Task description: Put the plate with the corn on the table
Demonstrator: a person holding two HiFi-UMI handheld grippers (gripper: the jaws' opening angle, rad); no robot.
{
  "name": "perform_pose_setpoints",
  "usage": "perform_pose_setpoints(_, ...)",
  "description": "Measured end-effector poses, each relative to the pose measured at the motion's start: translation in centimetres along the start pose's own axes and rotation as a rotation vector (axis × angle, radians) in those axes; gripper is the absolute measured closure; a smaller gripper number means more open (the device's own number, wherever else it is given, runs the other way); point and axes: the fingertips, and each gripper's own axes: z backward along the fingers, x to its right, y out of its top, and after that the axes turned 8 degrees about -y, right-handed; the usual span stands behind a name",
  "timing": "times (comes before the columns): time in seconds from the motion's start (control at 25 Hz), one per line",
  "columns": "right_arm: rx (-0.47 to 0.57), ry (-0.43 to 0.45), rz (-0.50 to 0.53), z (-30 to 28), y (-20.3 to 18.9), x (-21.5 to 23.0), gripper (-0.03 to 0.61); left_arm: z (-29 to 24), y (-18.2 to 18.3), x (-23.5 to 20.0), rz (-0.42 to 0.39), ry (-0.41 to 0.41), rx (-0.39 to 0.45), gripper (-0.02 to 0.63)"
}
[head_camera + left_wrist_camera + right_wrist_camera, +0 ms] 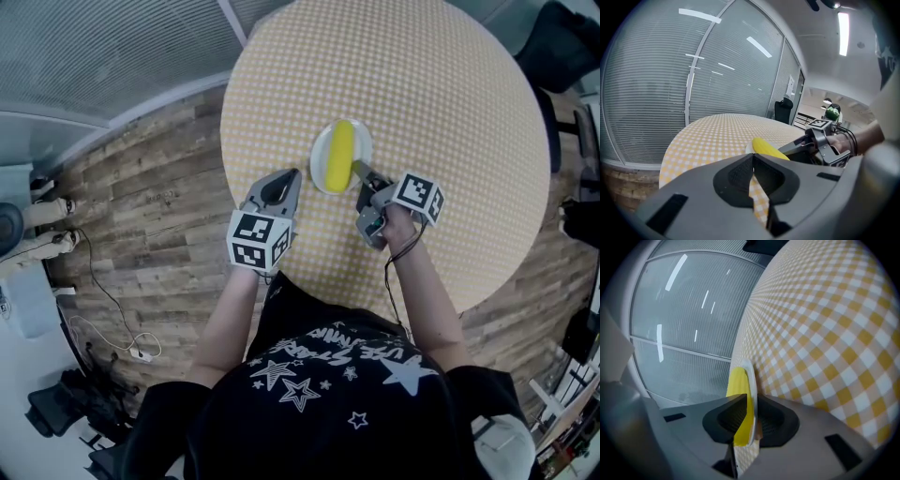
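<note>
Right gripper (pixel 360 172) clamps plate (pixel 318 161); corn (pixel 339 155) points away.

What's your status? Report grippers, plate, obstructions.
Right gripper shut on plate rim, corn lying on it. Left gripper shut, empty, beside plate. Plate over table; contact unclear. No obstruction seen.

Round desk (pixel 450 141), yellow-and-white check cloth. Floor (pixel 150 216): wood planks in mixed browns. Glass partition (pixel 647 93) with horizontal blinds, beyond the desk. Ceiling strip light (pixel 843 33), lit. Black chair (pixel 565 42) near the desk's far edge. Cables (pixel 98 295) lying loose on the floor.
</note>
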Motion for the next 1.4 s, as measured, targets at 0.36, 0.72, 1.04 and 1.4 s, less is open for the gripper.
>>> perform_pose_setpoints(0.36,-0.009,-0.124,0.185,1.3,0.2,1.1,0.51,1.2,0.5,1.8,-0.019,0.034,0.001,0.607)
perform_pose_setpoints(0.72,0.044,-0.04,0.229,6.0,0.9,0.2,0.508,3.0,1.0,5.0,-0.051,0.086,0.013,0.607)
perform_pose_setpoints(1.04,0.101,0.008,0.314,13.0,2.4,0.8,0.508,4.1,1.5,10.4,-0.065,0.134,0.063,0.607)
perform_pose_setpoints(1.4,0.07,0.136,0.397,19.2,1.7,1.3,0.509,5.3,1.0,17.5,-0.073,0.216,0.143,0.607)
